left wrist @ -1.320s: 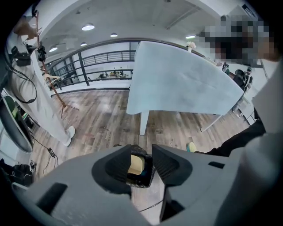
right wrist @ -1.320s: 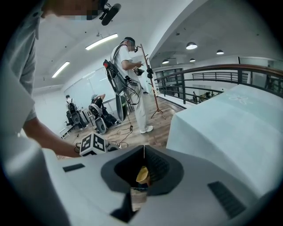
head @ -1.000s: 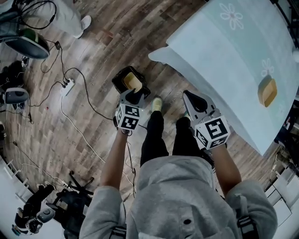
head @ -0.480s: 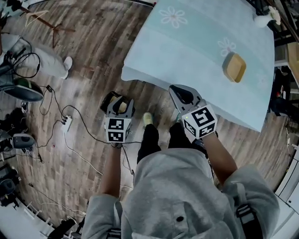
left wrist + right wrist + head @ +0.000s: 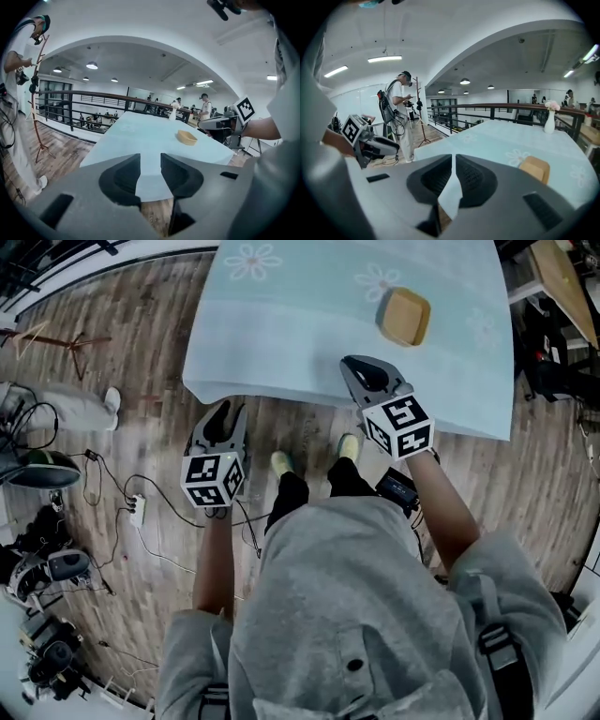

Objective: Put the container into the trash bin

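The container [image 5: 404, 317] is sitting on the desk [image 5: 300, 324], ahead of both claws and well onto the cloth, past the near edge. It is lying just ahead of the right claw [image 5: 362, 363] and a little to that claw's right. In the right gripper view it is showing low on the right, beyond the jaw tips [image 5: 534, 169]. From the left claw [image 5: 226, 410] it is lying ahead and far off to the right, well apart, with the desk corner in between. The left gripper view is placing it small and distant [image 5: 187, 137].

So the right claw is standing much the nearer, and the reach is looking like its job. The right claw [image 5: 453, 161] is clenched on nothing, its jaws nearly meeting, so it would need to release before closing on the rim. The left claw [image 5: 150, 159] is standing released and empty, with only desk cloth showing through the gap.

The container's long axis is probably running roughly away from the right claw, tilted slightly, though its shape is reading nearly square from above. No trash bin is showing in any view.
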Motion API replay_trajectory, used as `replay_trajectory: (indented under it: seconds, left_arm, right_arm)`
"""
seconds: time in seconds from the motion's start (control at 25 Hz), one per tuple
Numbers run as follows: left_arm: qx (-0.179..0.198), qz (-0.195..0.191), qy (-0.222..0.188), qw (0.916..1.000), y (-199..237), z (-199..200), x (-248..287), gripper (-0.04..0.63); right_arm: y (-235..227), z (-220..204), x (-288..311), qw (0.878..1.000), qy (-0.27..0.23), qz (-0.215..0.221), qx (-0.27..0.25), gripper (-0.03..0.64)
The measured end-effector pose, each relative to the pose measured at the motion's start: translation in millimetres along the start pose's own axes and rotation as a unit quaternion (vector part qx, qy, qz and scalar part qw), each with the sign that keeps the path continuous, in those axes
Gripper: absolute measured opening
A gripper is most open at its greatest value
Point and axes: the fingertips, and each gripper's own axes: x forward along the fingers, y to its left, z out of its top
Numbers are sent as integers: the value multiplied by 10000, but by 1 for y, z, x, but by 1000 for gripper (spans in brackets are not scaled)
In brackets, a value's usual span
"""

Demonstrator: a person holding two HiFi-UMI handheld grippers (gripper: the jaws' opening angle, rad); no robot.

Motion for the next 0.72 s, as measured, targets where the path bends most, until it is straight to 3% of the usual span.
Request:
replay_trajectory:
  seconds: [0.24,0.4,0.6,0.72]
  left_arm:
    - [158,-173,-23,9997,-46,22,32,127]
    - [282,-214,26,9994,-83,27,48,112]
    - [313,-84,61,9995,-100,28,56,89]
    - [311,55,73,9995,-104,26,54,71]
  right_arm:
    - [-77,-22,-37,9987,60,-501,87,31]
    - [-116,-45,-56,9979,187,-607,102,32]
    - [-148,-71,-56,9966,465,-674,-74,37]
    - [-161,-86,-49,9951,695,-629,-311,131]
